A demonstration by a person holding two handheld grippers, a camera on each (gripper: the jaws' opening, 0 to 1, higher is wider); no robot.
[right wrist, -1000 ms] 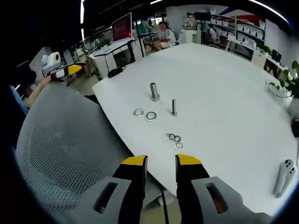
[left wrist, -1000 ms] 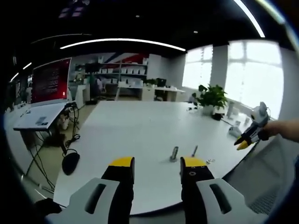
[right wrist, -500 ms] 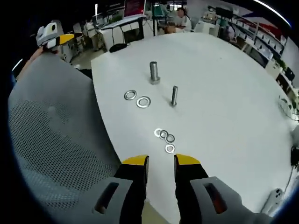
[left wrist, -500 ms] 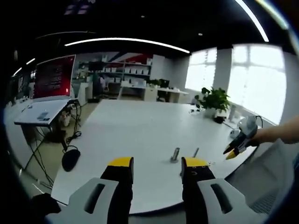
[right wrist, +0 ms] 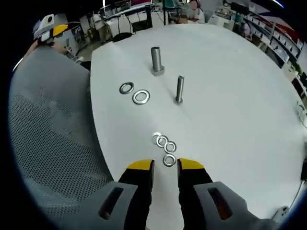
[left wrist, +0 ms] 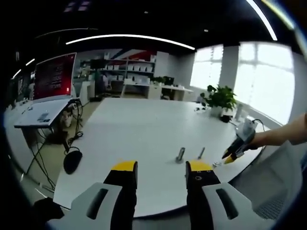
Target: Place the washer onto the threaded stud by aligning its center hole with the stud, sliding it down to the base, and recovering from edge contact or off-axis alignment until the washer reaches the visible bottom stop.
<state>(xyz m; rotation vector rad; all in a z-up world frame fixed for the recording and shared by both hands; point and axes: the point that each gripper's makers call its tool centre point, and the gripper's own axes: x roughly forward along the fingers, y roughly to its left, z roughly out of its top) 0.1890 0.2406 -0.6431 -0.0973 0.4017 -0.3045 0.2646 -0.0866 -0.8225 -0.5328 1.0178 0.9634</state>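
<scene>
In the right gripper view a thick threaded stud [right wrist: 156,60] and a thinner stud [right wrist: 179,89] stand upright on the white table [right wrist: 230,96]. Two large washers [right wrist: 126,87] [right wrist: 141,97] lie flat beside them. Several small washers [right wrist: 163,142] lie closer in, one small washer [right wrist: 169,160] just ahead of my right gripper [right wrist: 165,165]. That gripper's jaws are narrowly open with nothing between them. My left gripper [left wrist: 162,167] is open and empty, short of the table's near edge. Its view shows both studs [left wrist: 180,155] [left wrist: 200,153] and the right gripper [left wrist: 226,159] low over the table.
A grey mesh chair back [right wrist: 48,134] stands against the table's left edge in the right gripper view. The left gripper [right wrist: 50,28] shows beyond it. A potted plant [left wrist: 219,98] sits at the far right. A desk with a red screen [left wrist: 53,79] stands left.
My right gripper has dropped closer to the table, now just behind the small washers, and its jaws stand slightly narrower. The left gripper has held nearly still.
</scene>
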